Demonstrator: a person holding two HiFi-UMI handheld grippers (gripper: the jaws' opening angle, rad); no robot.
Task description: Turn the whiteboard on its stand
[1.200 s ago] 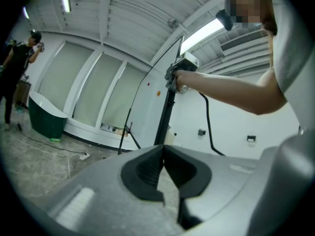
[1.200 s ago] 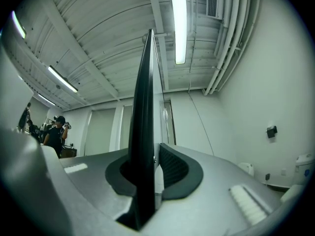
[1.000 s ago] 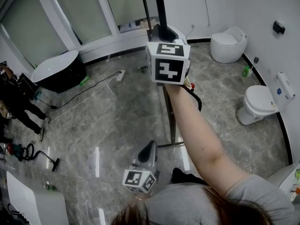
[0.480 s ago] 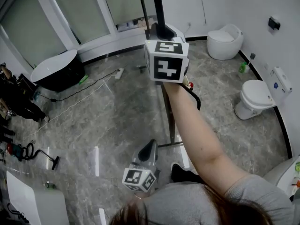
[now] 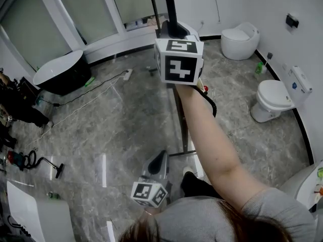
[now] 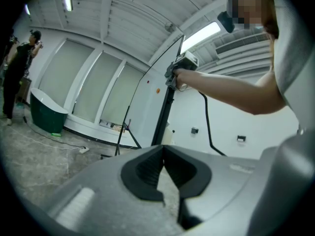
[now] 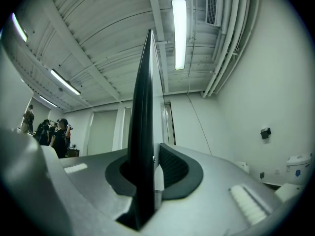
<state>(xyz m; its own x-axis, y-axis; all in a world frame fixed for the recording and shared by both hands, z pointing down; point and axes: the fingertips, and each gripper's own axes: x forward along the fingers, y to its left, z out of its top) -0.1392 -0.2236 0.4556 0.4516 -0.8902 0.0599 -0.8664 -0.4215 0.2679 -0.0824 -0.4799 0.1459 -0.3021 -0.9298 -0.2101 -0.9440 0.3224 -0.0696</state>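
Note:
The whiteboard shows edge-on as a tall dark strip (image 7: 142,107) on a dark stand post (image 5: 182,120), and its upper edge (image 5: 168,6) rises past my hand. My right gripper (image 5: 174,34) is held high at arm's length and is shut on that edge, which sits between the pads (image 7: 150,168). From the left gripper view, the board's black edge (image 6: 165,117) and the right gripper (image 6: 179,68) stand out against the ceiling. My left gripper (image 5: 160,158) hangs low near my body, shut with nothing in it (image 6: 163,156).
A black bathtub (image 5: 60,74) sits at the back left, with a power strip and cable (image 5: 126,75) on the floor near it. Two toilets (image 5: 239,39) (image 5: 275,100) stand at the right wall. People (image 5: 15,110) stand at the far left. A tripod (image 6: 125,132) stands beyond the board.
My right gripper, still on the board's edge, has drifted slightly left and up in the head view. The left gripper has stayed where it was.

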